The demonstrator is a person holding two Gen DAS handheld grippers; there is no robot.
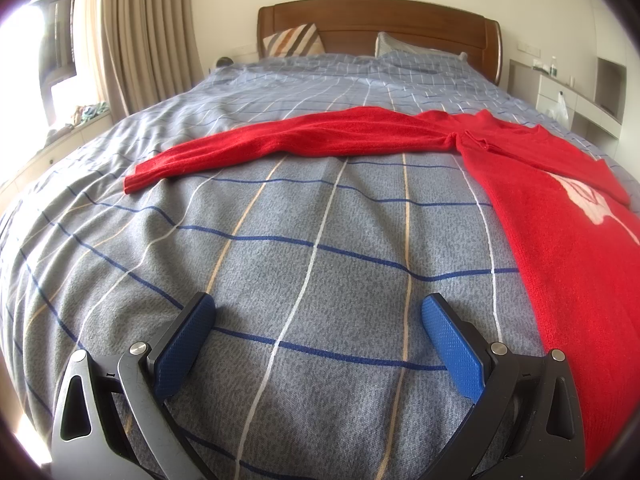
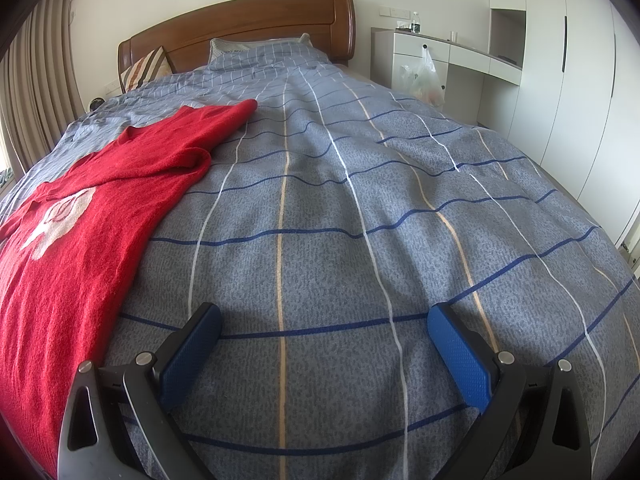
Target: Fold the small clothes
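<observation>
A red knitted sweater (image 1: pixel 568 248) with a white print lies flat on the bed, its body at the right of the left wrist view. One long sleeve (image 1: pixel 280 140) stretches out to the left across the cover. In the right wrist view the sweater (image 2: pixel 80 240) lies at the left, its other sleeve (image 2: pixel 208 128) bent toward the headboard. My left gripper (image 1: pixel 318 312) is open and empty, low over the cover, left of the sweater's body. My right gripper (image 2: pixel 324 320) is open and empty, right of the sweater.
The bed has a blue-grey checked cover (image 2: pixel 360 220), pillows (image 1: pixel 416 54) and a wooden headboard (image 1: pixel 380 20). Curtains (image 1: pixel 148 36) and a window sill are at the left. A white desk (image 2: pixel 452 52) with a hanging plastic bag (image 2: pixel 424 76) and wardrobes (image 2: pixel 568 60) stand at the right.
</observation>
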